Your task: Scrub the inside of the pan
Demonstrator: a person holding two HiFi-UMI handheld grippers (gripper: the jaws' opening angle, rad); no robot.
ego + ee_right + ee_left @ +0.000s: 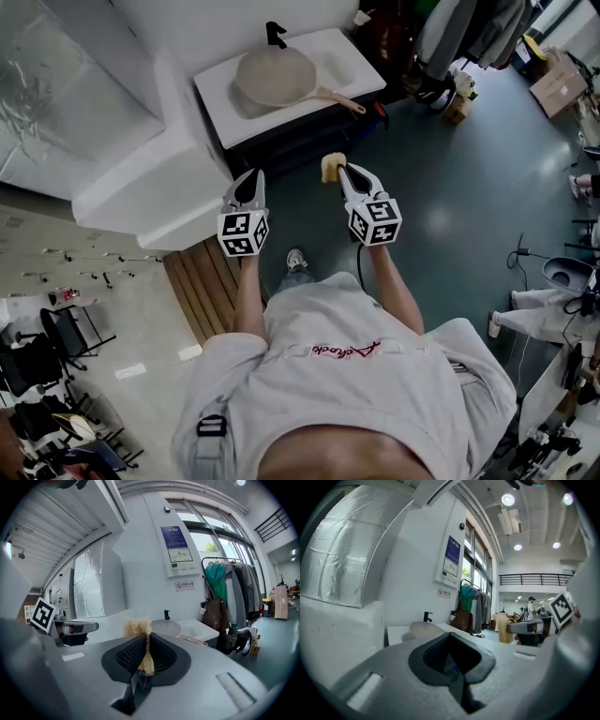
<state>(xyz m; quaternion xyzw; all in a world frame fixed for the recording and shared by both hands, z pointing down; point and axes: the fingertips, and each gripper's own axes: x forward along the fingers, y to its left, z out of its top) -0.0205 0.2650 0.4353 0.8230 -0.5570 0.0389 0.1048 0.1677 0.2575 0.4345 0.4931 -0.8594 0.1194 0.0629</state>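
A pan point(275, 77) sits on the far counter point(217, 101), well apart from the right gripper point(342, 172) pinching a yellow scrubber point(139, 629) and the empty left gripper point(251, 180), fingers point(436, 654) pressed together; the scrubber probably needs carrying forward to the pan first.

One pan point(277, 77), one scrubber point(331, 167), two hand-held grippers point(250, 178) point(345, 172)

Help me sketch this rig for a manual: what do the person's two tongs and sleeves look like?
Both the left tongs and right tongs have pale grey tapering shells with black ribbed pads inside. Each carries a white cube with black square markers. A dark cable runs from the right one. The person wears a light grey short-sleeved shirt with red lettering.
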